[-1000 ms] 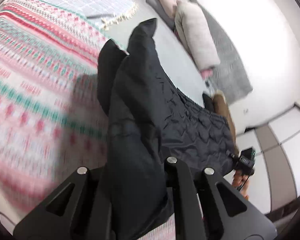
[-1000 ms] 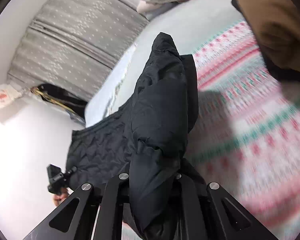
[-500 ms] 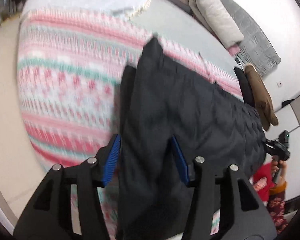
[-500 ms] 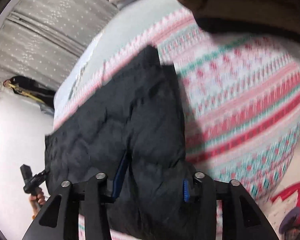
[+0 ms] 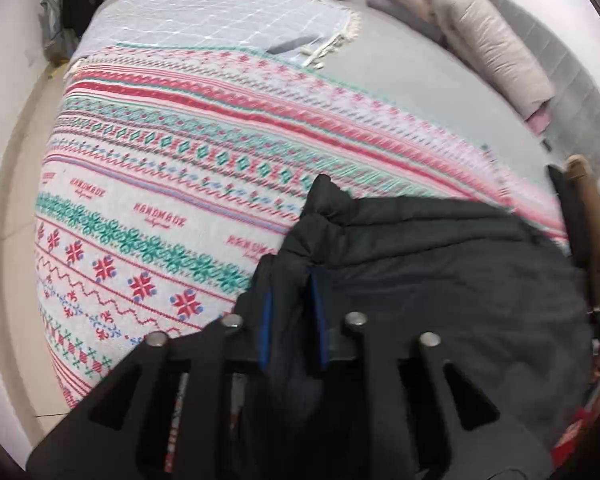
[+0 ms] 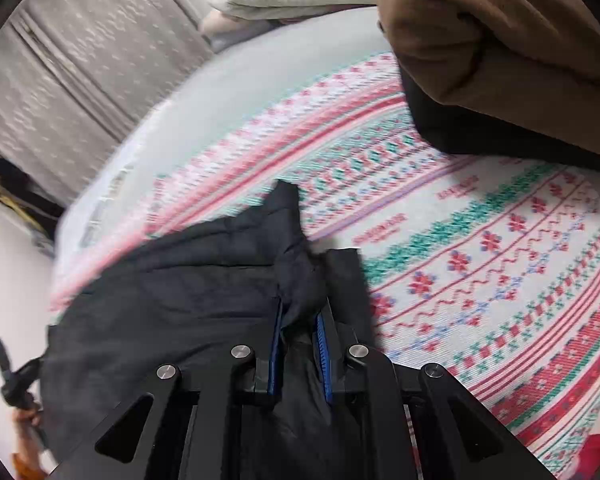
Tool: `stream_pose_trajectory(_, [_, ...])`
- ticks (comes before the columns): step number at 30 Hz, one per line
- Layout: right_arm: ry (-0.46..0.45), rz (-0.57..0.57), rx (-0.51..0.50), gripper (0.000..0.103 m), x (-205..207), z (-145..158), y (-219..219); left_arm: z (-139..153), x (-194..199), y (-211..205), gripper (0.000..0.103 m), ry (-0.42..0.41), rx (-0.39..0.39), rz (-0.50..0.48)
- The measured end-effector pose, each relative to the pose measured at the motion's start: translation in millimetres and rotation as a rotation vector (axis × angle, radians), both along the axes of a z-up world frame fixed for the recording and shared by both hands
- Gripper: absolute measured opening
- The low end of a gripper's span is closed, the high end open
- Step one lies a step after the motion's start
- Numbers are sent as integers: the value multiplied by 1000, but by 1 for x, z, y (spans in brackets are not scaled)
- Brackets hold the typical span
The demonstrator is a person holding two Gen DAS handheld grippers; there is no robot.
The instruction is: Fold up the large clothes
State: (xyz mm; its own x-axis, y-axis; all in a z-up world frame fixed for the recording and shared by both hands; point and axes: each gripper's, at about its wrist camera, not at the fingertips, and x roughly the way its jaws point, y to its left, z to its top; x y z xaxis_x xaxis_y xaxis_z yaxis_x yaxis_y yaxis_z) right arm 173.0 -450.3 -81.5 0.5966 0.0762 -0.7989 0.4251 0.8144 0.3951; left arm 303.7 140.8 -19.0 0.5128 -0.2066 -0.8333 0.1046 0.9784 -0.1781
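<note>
My left gripper (image 5: 290, 312) is closing, with a bunched fold of the black jacket (image 5: 440, 280) between its blue pads (image 5: 265, 320); the cloth fills the gap. My right gripper (image 6: 300, 340) is closing too, pinching another fold of the same jacket (image 6: 172, 292) between its pads (image 6: 275, 344). A second ago the jacket hung upright ahead of both sets of jaws, clamped tight; half a second ago both stood spread wide with the cloth loose between them. Now the jacket lies flat on the patterned blanket (image 5: 160, 184), spreading right of my left jaws and left of my right ones, a peak of fabric just ahead of each. A brown garment (image 6: 500, 40) lies far ahead and right of my right jaws.
</note>
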Motion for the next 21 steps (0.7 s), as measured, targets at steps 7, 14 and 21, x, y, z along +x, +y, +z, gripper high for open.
stream_pose_trajectory(7, [33,-54,-162,34,-27,28,1,31,-30,28,60,-17,51,76])
stream_pose_trajectory(14, [-94,-13,-192,60,-63,63,50,42,-117,46,83,2,-125,55])
stream_pose_trajectory(21, [-141,97,-218,64,-60,68,125,18,-193,57,88,111,-345,158])
